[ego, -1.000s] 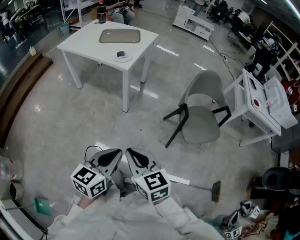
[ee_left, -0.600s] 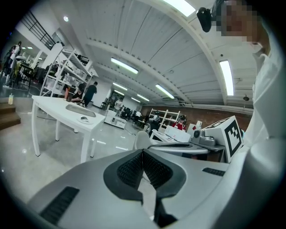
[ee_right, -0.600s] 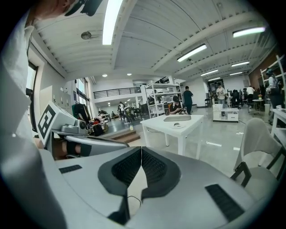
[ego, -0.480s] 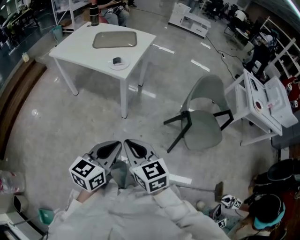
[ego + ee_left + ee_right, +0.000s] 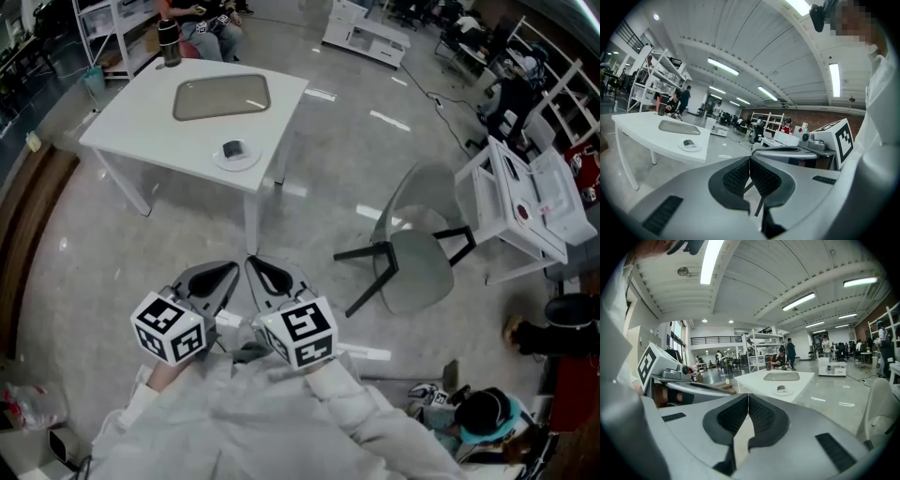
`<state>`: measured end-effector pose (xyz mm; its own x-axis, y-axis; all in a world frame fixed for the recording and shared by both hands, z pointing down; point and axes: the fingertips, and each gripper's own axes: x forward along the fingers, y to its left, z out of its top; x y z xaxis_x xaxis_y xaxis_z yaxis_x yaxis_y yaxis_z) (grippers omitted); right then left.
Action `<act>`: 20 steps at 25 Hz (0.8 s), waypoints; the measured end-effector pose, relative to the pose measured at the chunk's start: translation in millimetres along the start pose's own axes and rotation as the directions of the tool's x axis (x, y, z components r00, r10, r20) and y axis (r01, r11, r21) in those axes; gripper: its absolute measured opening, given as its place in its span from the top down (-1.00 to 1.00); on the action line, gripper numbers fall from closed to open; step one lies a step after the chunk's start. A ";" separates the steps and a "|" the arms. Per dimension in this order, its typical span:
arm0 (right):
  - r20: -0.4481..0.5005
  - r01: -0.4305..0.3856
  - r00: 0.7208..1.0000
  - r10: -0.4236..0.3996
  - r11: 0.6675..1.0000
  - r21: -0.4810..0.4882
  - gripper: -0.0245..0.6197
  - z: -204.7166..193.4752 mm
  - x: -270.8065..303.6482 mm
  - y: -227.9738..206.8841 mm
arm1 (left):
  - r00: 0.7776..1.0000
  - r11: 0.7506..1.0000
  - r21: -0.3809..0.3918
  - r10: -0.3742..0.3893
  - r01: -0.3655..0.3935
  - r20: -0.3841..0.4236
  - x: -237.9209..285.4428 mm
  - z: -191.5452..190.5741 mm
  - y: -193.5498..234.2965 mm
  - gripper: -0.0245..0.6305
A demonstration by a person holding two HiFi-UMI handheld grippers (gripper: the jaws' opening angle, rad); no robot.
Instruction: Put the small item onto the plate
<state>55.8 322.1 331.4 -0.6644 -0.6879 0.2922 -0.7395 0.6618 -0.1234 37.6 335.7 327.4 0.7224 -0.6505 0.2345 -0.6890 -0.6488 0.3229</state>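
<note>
Both closed tight, nothing held: left gripper [image 5: 225,275] and right gripper [image 5: 261,270], side by side, lower centre. Well apart, upper left: small item [image 5: 232,148] on plate [image 5: 251,160], white table [image 5: 141,131].

Pale sleeves [image 5: 281,427], grey left tongs [image 5: 749,162] and right tongs [image 5: 748,398], black ribbed pads [image 5: 736,178], black-and-white marker cubes [image 5: 171,328]

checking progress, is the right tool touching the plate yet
Apart. Head view: the right tool hangs over floor, well short of the plate on the table.
</note>
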 end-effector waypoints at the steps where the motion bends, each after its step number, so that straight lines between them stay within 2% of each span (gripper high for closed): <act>1: 0.003 0.006 1.000 -0.006 1.000 0.005 0.88 2.9 7.7 -2.6 | 1.000 1.000 -0.001 -0.007 0.007 -0.007 2.2 1.5 8.6 0.89; 6: -0.012 0.022 1.000 -0.022 0.999 0.034 0.88 7.4 30.2 -14.3 | 1.000 0.999 -0.039 -0.024 0.024 -0.010 7.9 4.0 36.8 0.89; 10: -0.046 0.031 0.998 -0.030 0.999 0.034 0.88 2.6 48.5 -22.3 | 1.000 1.000 -0.010 -0.012 0.011 -0.029 17.7 5.5 55.8 0.89; 14: -0.065 0.020 0.998 -0.018 0.999 0.031 0.88 5.0 71.2 -31.4 | 0.999 1.000 -0.023 -0.019 0.018 -0.036 31.4 10.9 75.5 0.89; 20: -0.066 0.014 0.998 -0.012 0.999 0.031 0.88 12.3 105.3 -62.6 | 0.999 1.000 -0.015 0.009 -0.010 -0.048 60.0 20.0 106.7 0.90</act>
<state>30.9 204.6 358.3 -0.6469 -0.6746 0.3556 -0.7517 0.6426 -0.1484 6.2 219.5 357.6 0.7178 -0.6369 0.2812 -0.6954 -0.6361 0.3342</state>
